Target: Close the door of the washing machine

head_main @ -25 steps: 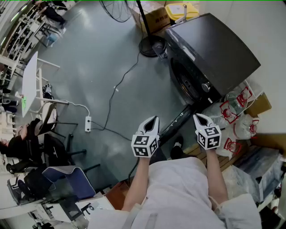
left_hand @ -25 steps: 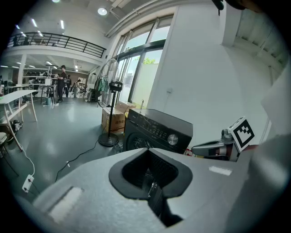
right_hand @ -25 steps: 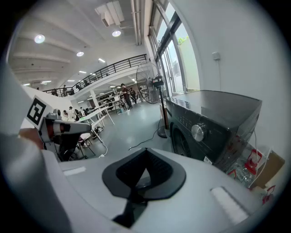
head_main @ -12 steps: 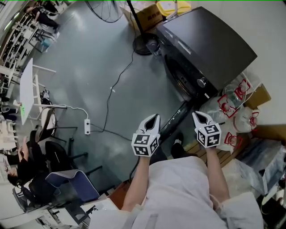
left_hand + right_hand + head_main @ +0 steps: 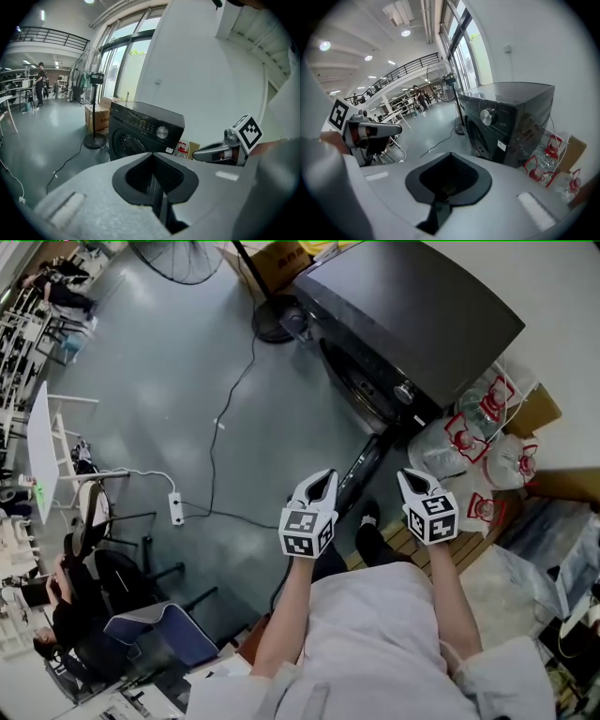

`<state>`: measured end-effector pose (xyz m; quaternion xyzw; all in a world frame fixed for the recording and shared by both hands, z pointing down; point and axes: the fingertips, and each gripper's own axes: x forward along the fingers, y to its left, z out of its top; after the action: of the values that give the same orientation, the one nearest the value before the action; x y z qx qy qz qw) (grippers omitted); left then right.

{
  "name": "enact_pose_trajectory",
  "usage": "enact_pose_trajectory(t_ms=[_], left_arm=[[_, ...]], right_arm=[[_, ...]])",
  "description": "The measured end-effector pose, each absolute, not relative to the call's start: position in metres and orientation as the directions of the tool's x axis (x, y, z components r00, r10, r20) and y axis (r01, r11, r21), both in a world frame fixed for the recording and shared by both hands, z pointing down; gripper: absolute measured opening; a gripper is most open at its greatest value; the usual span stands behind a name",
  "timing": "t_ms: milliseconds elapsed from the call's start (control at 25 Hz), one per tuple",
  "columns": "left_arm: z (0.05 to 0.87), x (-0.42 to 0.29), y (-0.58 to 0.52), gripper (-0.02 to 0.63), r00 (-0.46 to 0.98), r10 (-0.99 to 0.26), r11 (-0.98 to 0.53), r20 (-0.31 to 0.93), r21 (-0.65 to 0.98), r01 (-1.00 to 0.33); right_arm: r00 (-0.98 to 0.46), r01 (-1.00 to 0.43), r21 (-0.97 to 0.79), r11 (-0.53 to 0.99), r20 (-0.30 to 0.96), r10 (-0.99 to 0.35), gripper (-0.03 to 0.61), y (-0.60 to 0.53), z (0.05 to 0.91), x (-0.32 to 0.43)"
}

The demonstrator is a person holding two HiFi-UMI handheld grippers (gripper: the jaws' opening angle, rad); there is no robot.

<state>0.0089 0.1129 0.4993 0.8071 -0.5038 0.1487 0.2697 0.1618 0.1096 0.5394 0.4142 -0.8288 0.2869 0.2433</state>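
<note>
The dark washing machine (image 5: 412, 315) stands at the upper right of the head view, its round drum opening (image 5: 352, 385) facing the floor space. Its door (image 5: 361, 468) hangs open, seen edge-on as a dark strip between my two grippers. My left gripper (image 5: 325, 476) is shut and empty, just left of the door's outer end. My right gripper (image 5: 405, 474) is shut and empty too, to the right of the door. The left gripper view shows the washing machine (image 5: 140, 131) ahead beyond the shut left gripper (image 5: 154, 185). The right gripper view has the washing machine (image 5: 506, 126) at its right.
Plastic bags of bottles (image 5: 469, 456) lie against the machine's right side. A standing fan (image 5: 267, 320) and a cardboard box (image 5: 281, 259) are behind it. A power strip (image 5: 173, 507) with cable lies on the grey floor at left, chairs (image 5: 141, 615) lower left.
Both grippers have come nearer the machine and a little lower, now flanking the open door's end. The machine has shifted up and left in the head view. Both stay shut.
</note>
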Motion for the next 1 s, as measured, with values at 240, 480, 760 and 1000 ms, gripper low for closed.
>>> enact_pose_trajectory(t_ms=[240,480,760,1000], left_arm=[[0.54,0.028,0.117,0.006,0.481,-0.667,-0.376,0.569,0.299,-0.877],[0.596,0.049,0.135,0.041,0.513,-0.555,-0.405,0.655,0.325,-0.854],[0.637,0.059,0.158,0.155,0.519,-0.43,-0.42,0.739,0.345,-0.839],[0.654,0.06,0.169,0.172,0.491,-0.384,-0.428,0.782,0.321,-0.845]], right_arm=[[-0.503,-0.853,-0.286,0.437,0.676,-0.538,0.002,0.12,0.563,0.184],[-0.501,-0.848,-0.279,0.451,0.701,-0.508,0.002,0.124,0.578,0.187],[-0.502,-0.838,-0.263,0.478,0.718,-0.483,0.002,0.125,0.584,0.188],[-0.498,-0.839,-0.264,0.476,0.726,-0.474,0.002,0.127,0.59,0.193]])
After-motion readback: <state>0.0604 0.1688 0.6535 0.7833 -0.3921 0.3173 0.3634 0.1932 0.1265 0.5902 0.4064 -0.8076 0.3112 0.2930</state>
